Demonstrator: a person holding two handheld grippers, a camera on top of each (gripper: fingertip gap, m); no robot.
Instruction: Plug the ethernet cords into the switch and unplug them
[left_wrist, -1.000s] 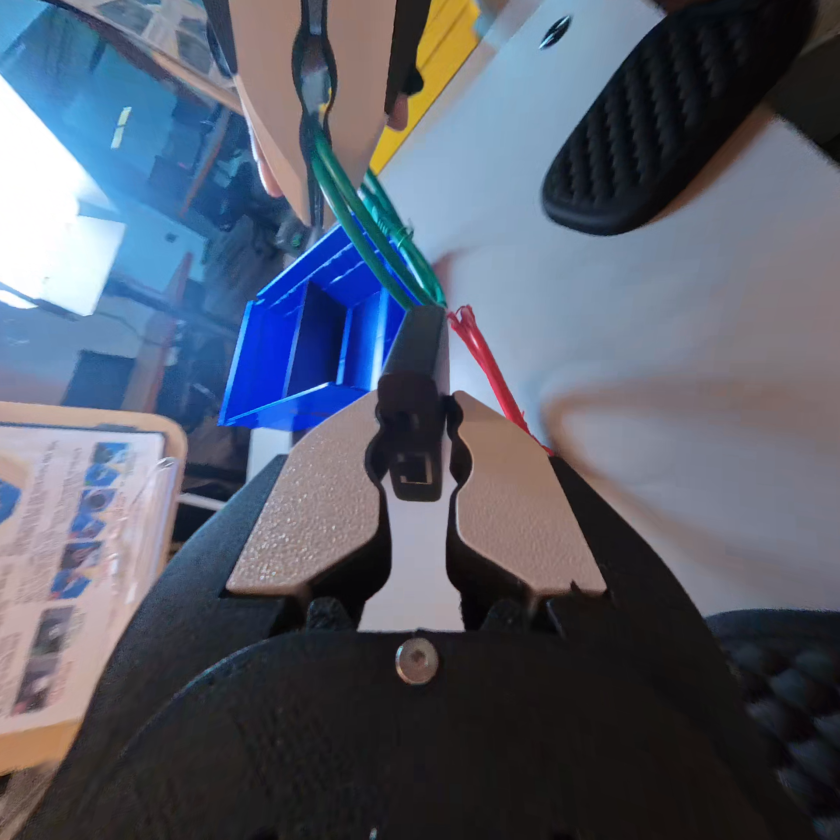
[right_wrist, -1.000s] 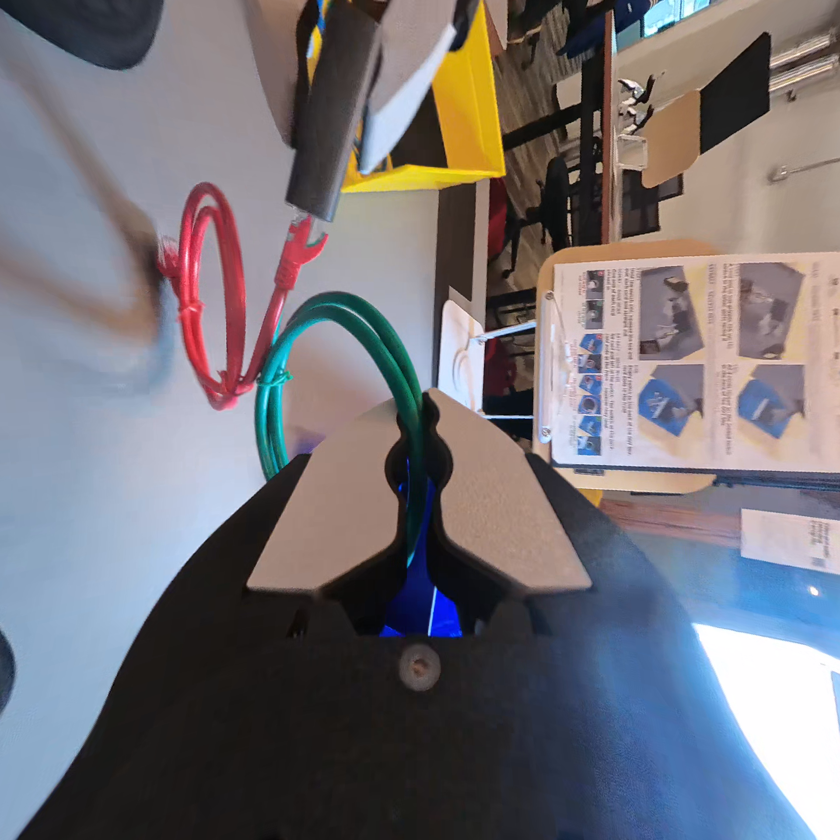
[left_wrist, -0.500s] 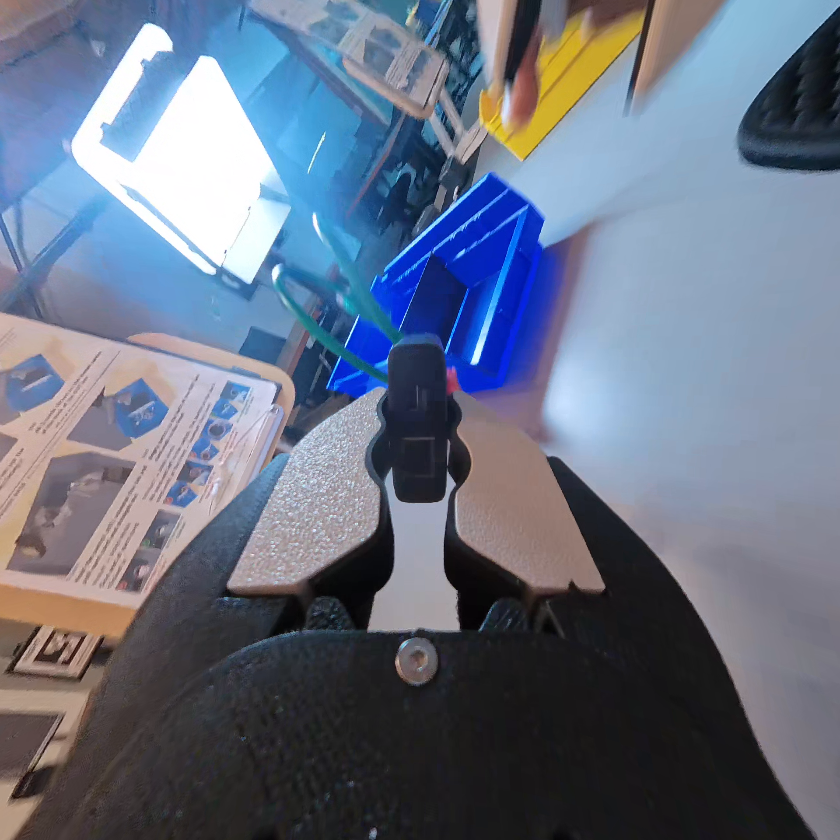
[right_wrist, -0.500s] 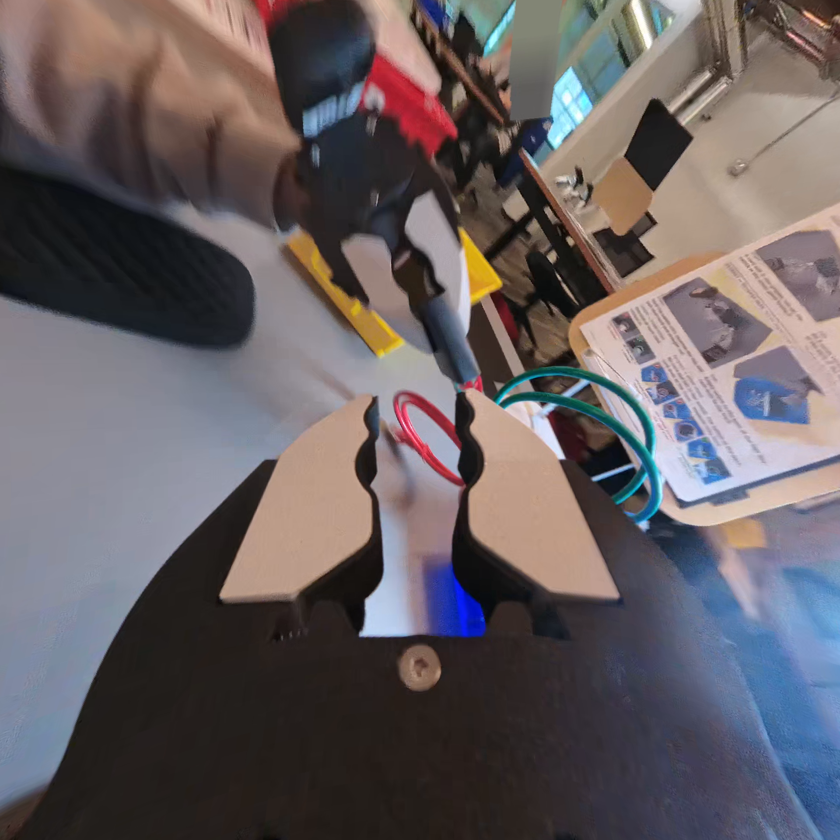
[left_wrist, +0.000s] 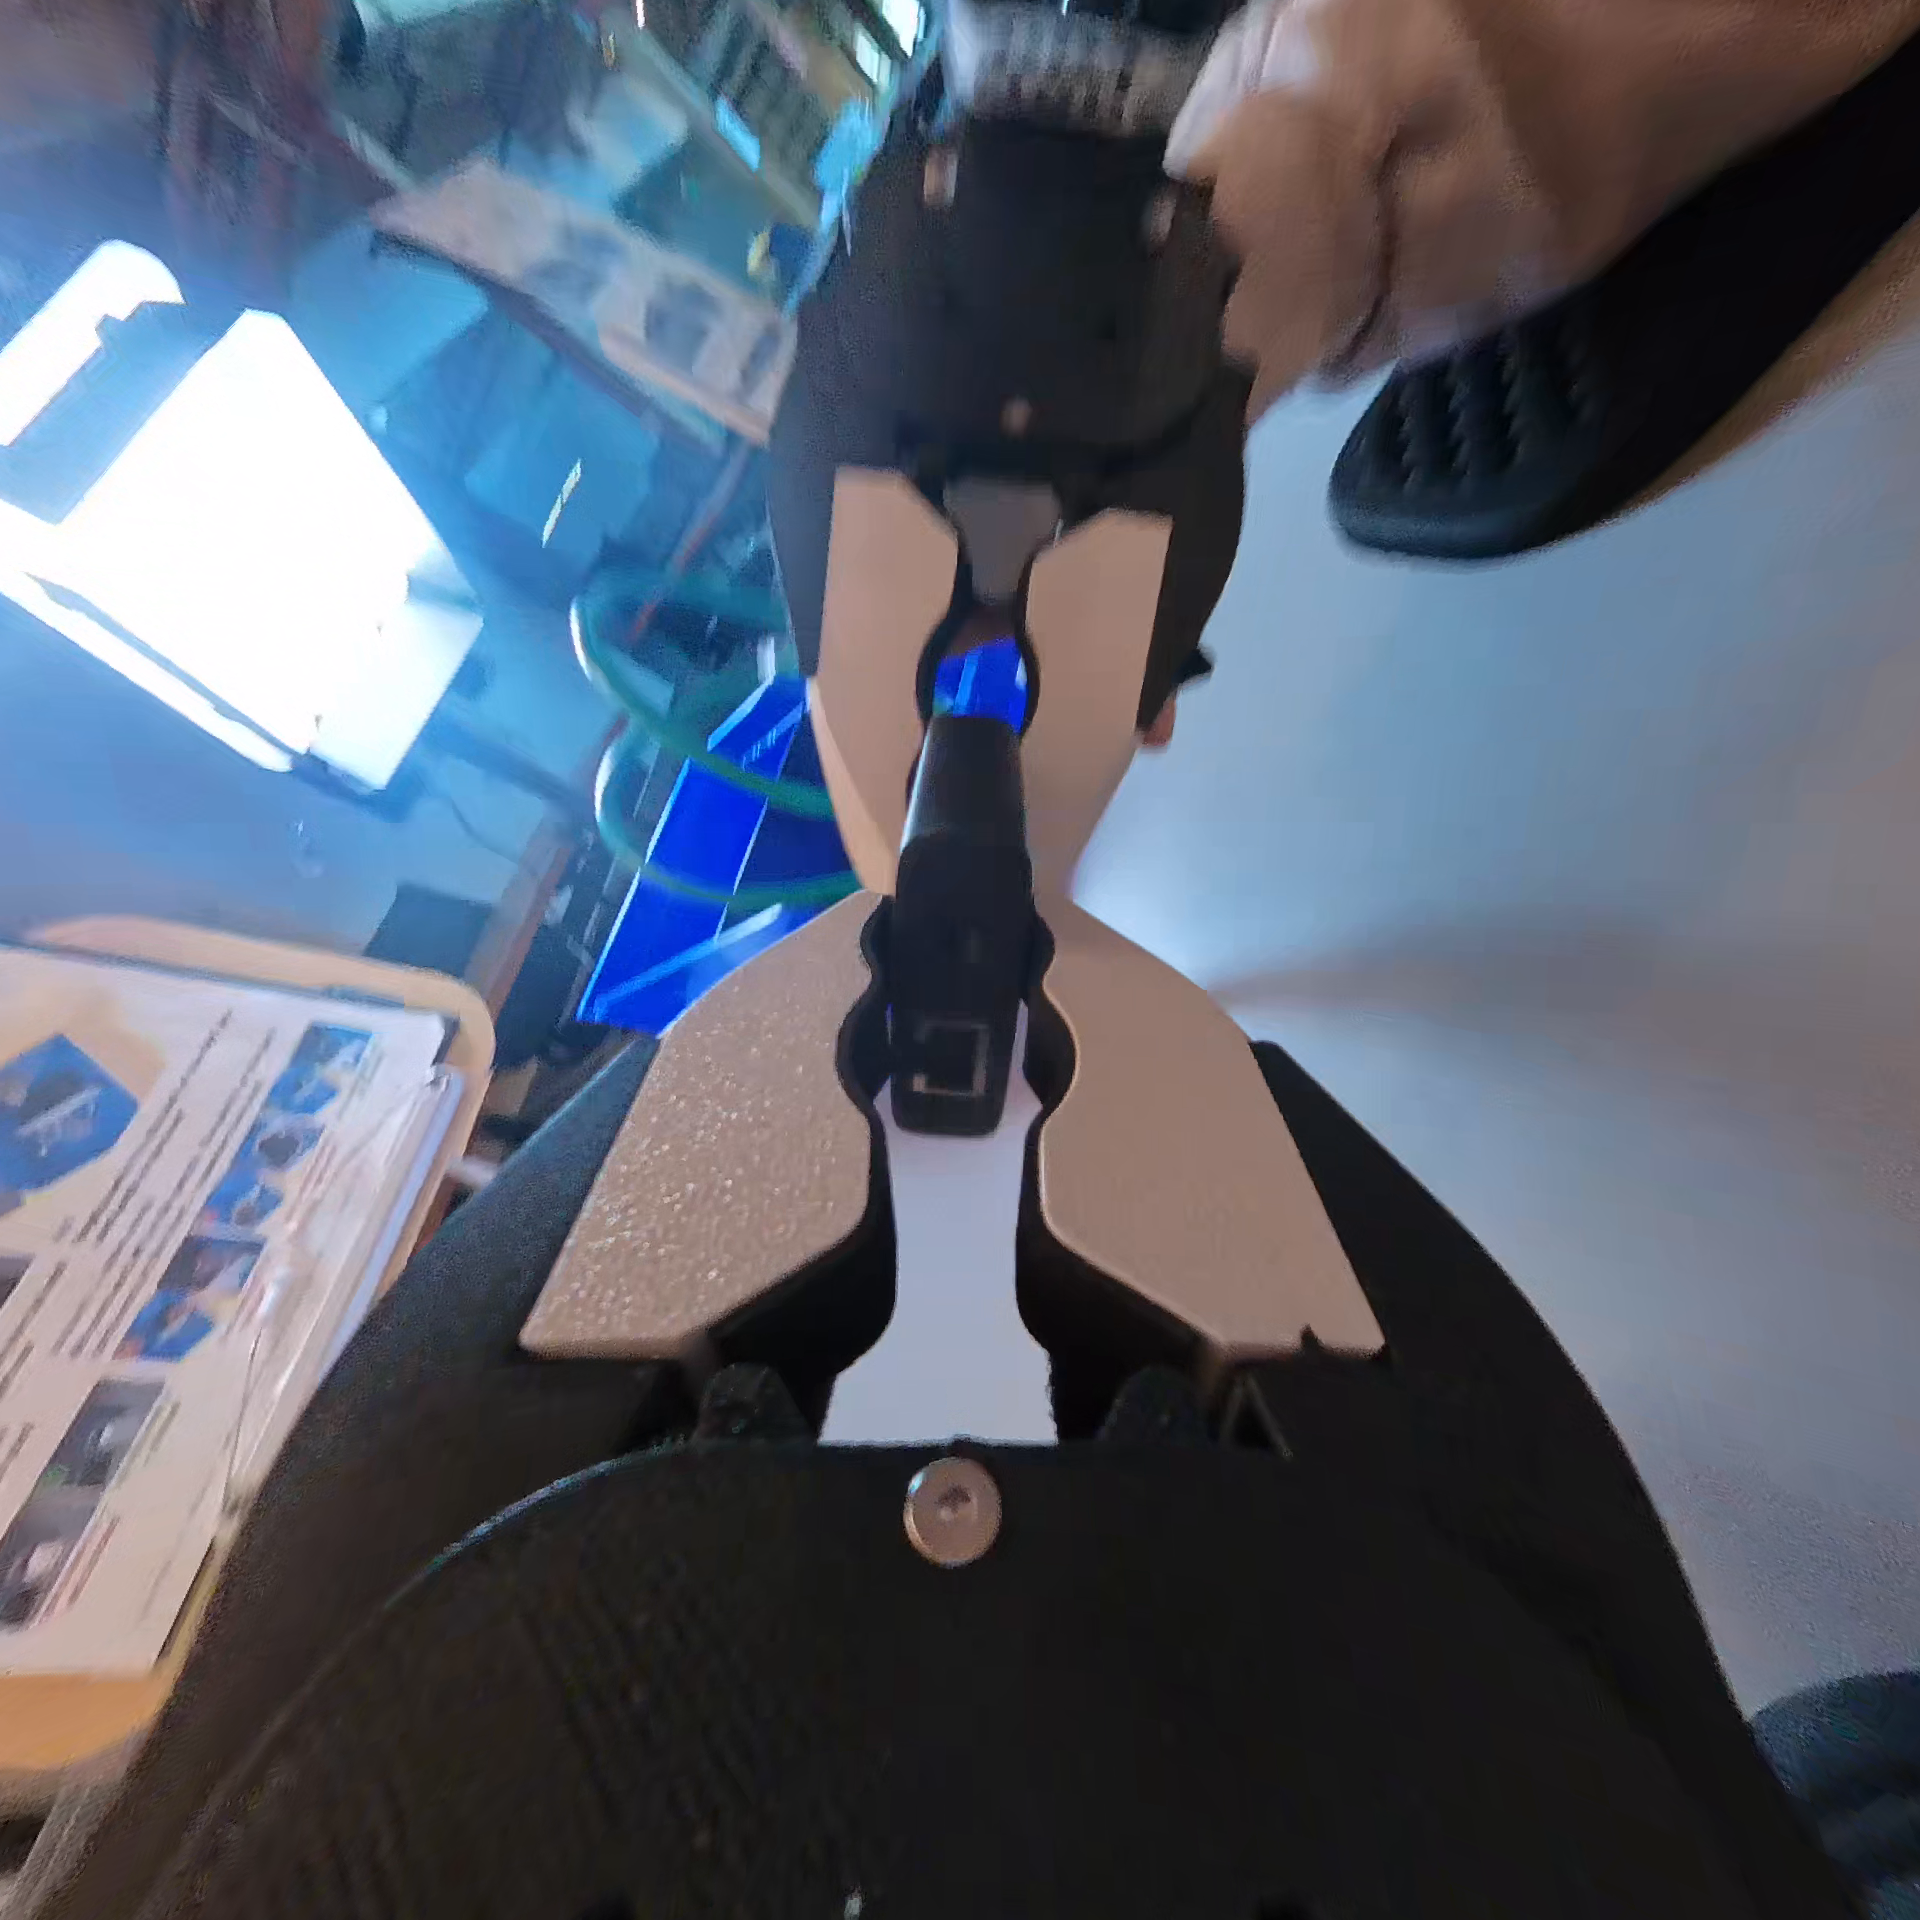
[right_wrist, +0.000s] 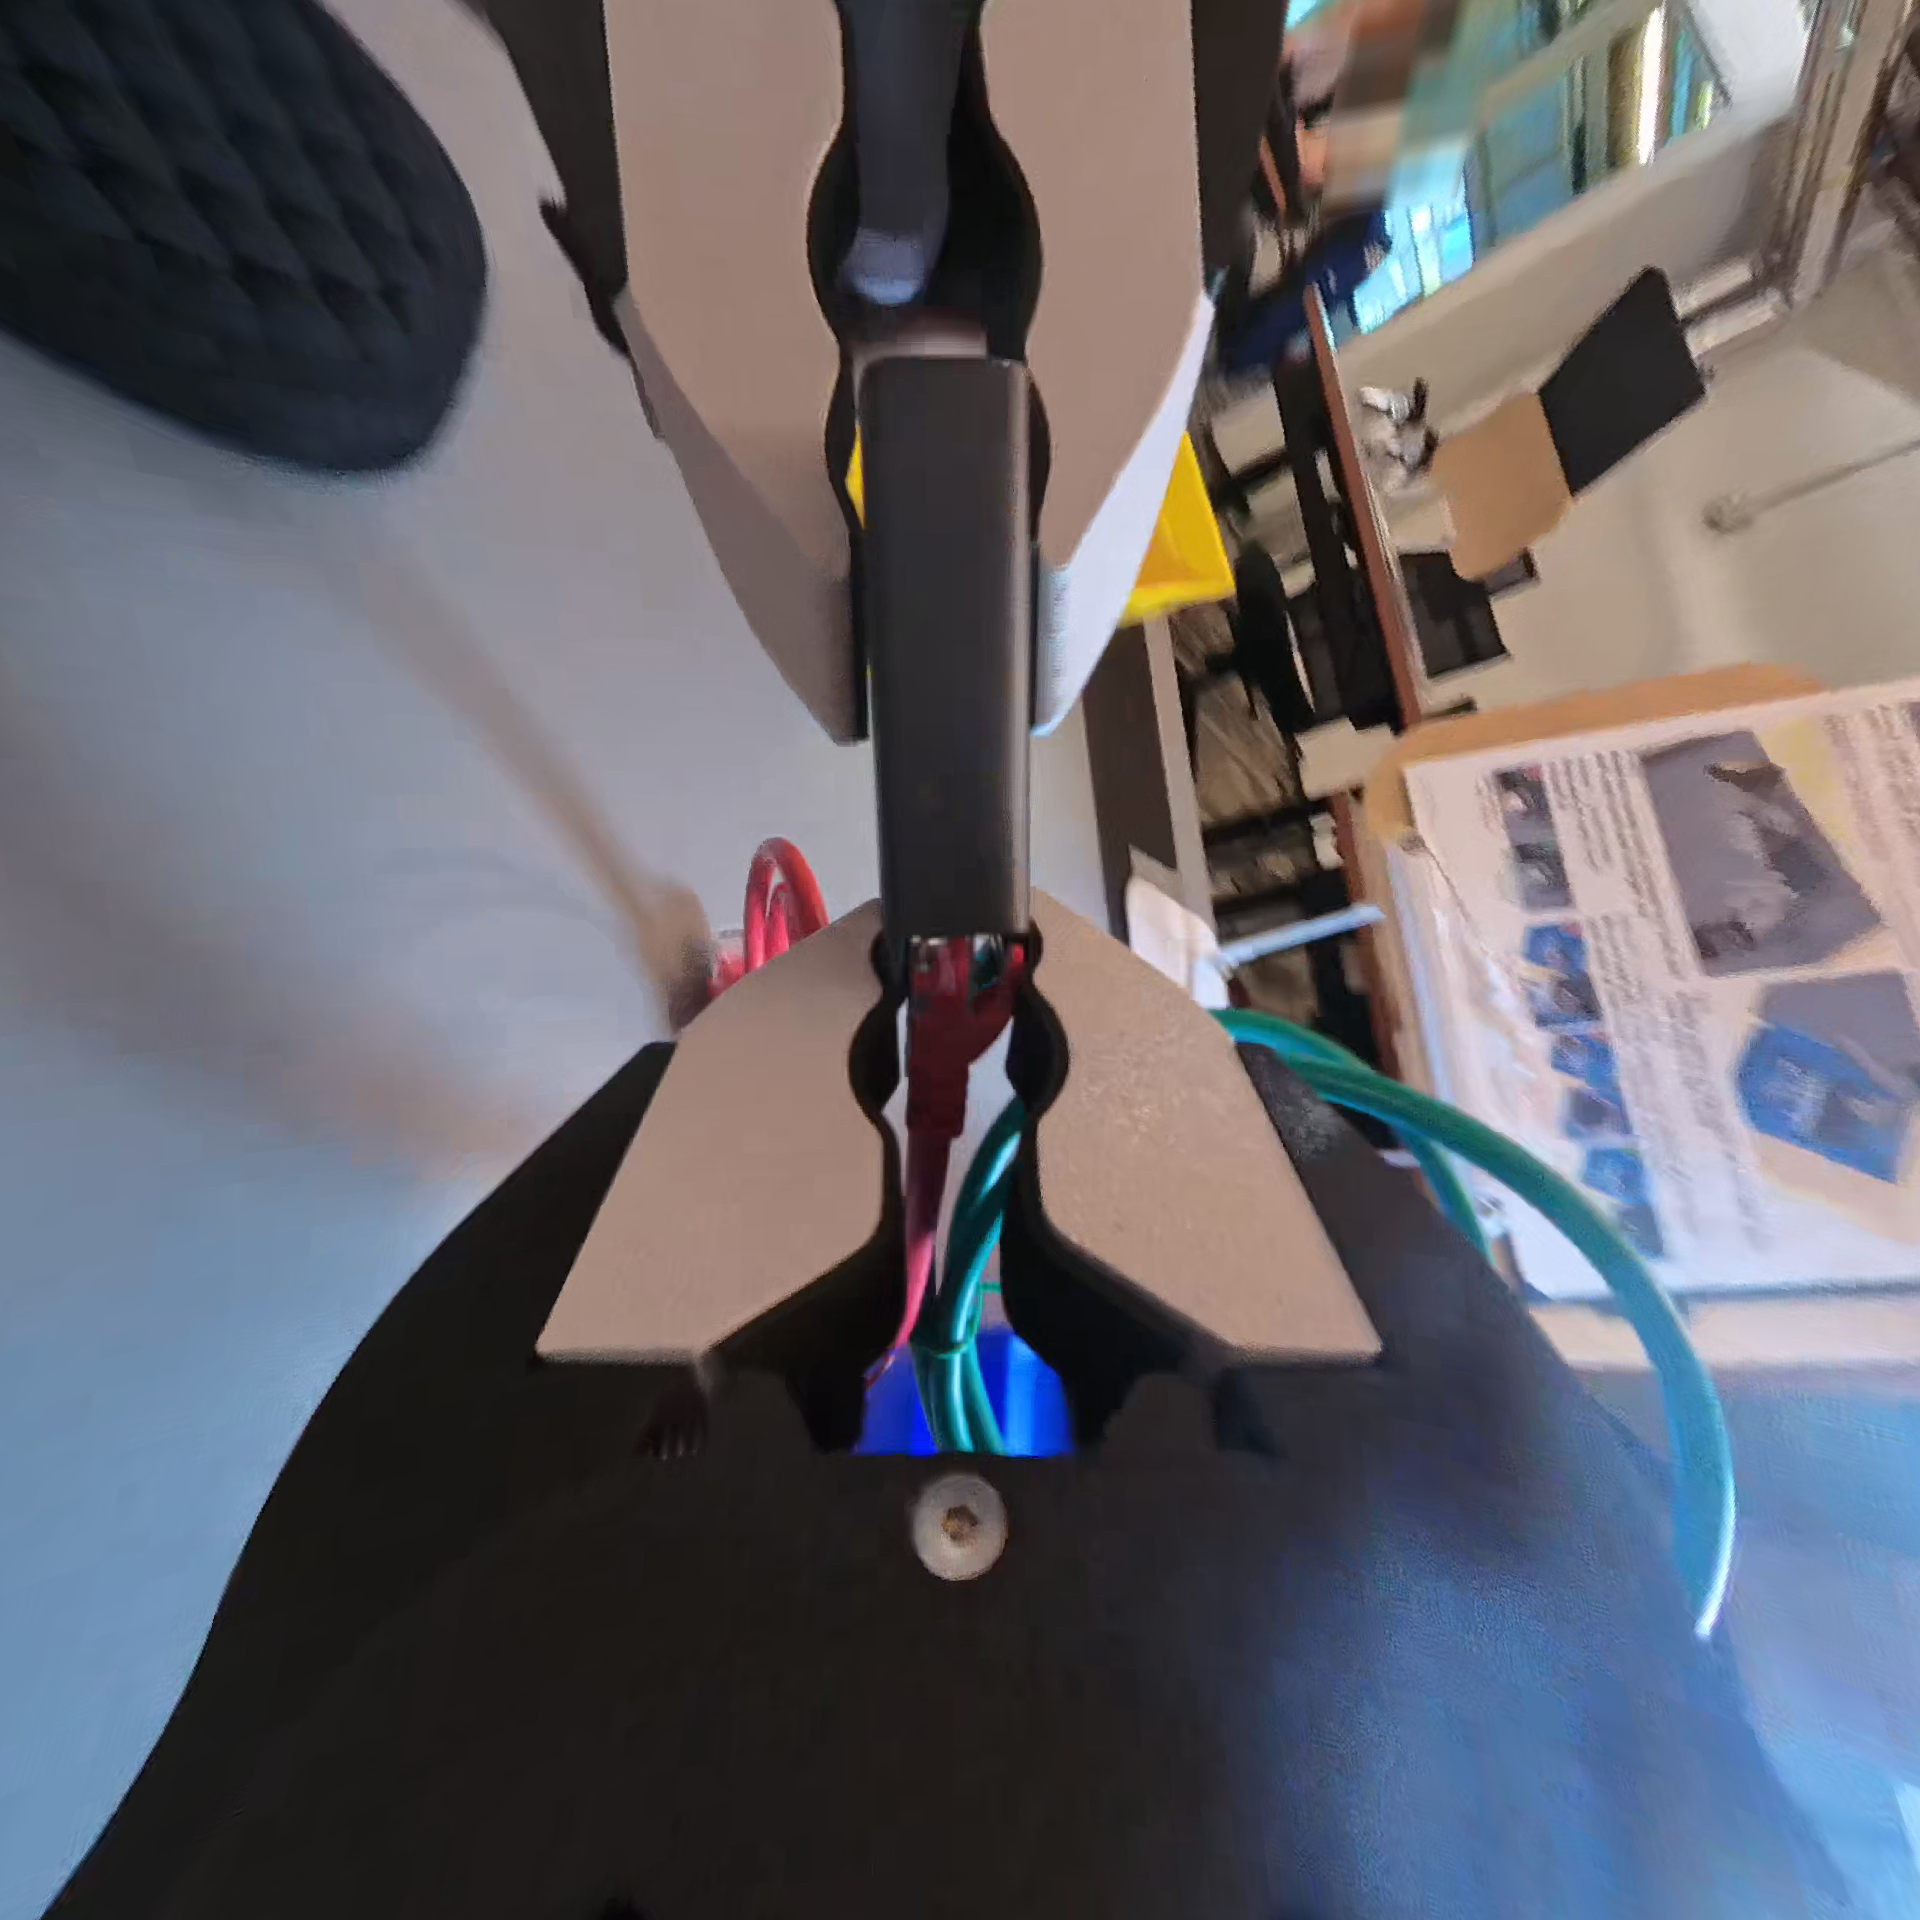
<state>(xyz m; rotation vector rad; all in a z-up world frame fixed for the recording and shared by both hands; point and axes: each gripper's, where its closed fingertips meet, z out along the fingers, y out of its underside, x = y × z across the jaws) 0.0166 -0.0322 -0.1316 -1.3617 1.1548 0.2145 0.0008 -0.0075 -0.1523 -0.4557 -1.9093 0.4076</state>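
Half a second ago the right tool (right_wrist: 954, 997) stood open and apart from the switch; now it faces the left tool (left_wrist: 956, 1023) head-on, its fingers drawn in around the red cord's plug (right_wrist: 951, 1023) at the switch's near end. Whether they actually press the plug I cannot tell. The left tool is clamped on the black switch (left_wrist: 958, 956), held above the white bench (left_wrist: 1558, 935), one empty port facing its camera. The green cord (right_wrist: 1507, 1153) loops off to the side, over the blue bin (left_wrist: 717, 862). A hand (left_wrist: 1382, 177) grips the right tool.
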